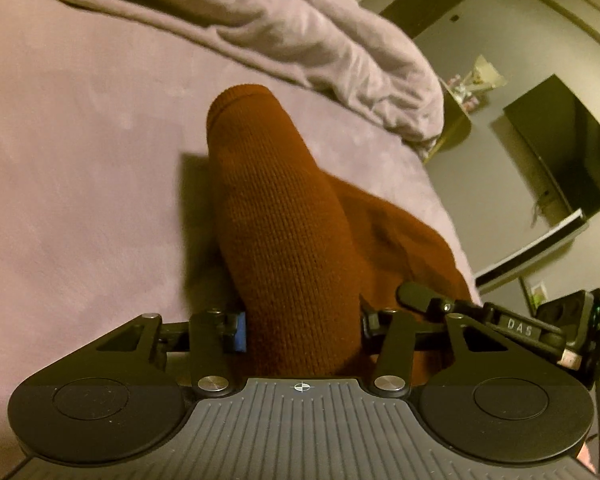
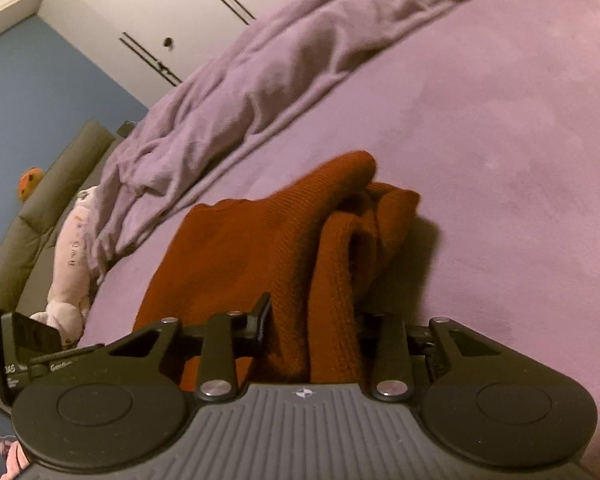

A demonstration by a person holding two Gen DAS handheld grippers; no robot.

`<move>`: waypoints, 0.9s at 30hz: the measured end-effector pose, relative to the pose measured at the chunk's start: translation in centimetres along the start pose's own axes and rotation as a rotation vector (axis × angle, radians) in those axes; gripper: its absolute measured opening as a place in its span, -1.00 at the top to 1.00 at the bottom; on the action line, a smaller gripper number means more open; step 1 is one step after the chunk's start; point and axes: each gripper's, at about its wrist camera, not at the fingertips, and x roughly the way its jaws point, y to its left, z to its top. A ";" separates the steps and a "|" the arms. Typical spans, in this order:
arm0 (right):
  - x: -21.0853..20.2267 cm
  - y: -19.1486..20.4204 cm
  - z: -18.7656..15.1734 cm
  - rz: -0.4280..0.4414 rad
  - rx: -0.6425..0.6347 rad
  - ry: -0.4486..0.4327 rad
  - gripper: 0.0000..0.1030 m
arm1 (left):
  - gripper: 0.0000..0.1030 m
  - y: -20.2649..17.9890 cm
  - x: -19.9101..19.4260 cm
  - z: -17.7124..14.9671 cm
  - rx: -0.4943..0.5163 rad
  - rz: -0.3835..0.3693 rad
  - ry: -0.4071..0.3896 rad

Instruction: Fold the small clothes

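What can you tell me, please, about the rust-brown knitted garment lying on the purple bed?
The rust-brown knitted garment is a ribbed, soft knit, bunched rather than flat, on the purple bed cover. One tubular, sleeve-like part with a hemmed end points away. The left hand-held gripper and right hand-held gripper each clamp a gathered fold of it.

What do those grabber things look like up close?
Both are black, with a grey ribbed plate flanked by two round black discs, silver screw heads, and a tiny crosshair mark. The left gripper has a blue pad on one finger. The right gripper looks the same; no blue shows there.
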 end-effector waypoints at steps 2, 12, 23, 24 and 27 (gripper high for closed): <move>0.4 1.6 -0.1 0.031 -0.014 0.007 0.38 | -0.01 0.0 -1.9 0.5 0.026 0.030 -0.033; 3.4 7.4 -4.2 0.038 -0.100 0.027 0.24 | -0.08 5.6 -10.3 -1.9 0.033 0.286 -0.038; -4.3 6.5 -12.0 -0.016 0.019 -0.057 0.18 | -0.36 4.6 -14.6 -10.0 0.085 0.318 -0.123; -3.9 6.8 -12.4 -0.003 0.020 -0.047 0.18 | -0.37 4.3 -14.4 -10.4 0.091 0.321 -0.111; -2.7 7.9 -12.9 0.017 0.040 -0.027 0.15 | -0.38 3.2 -13.4 -11.3 0.140 0.362 -0.077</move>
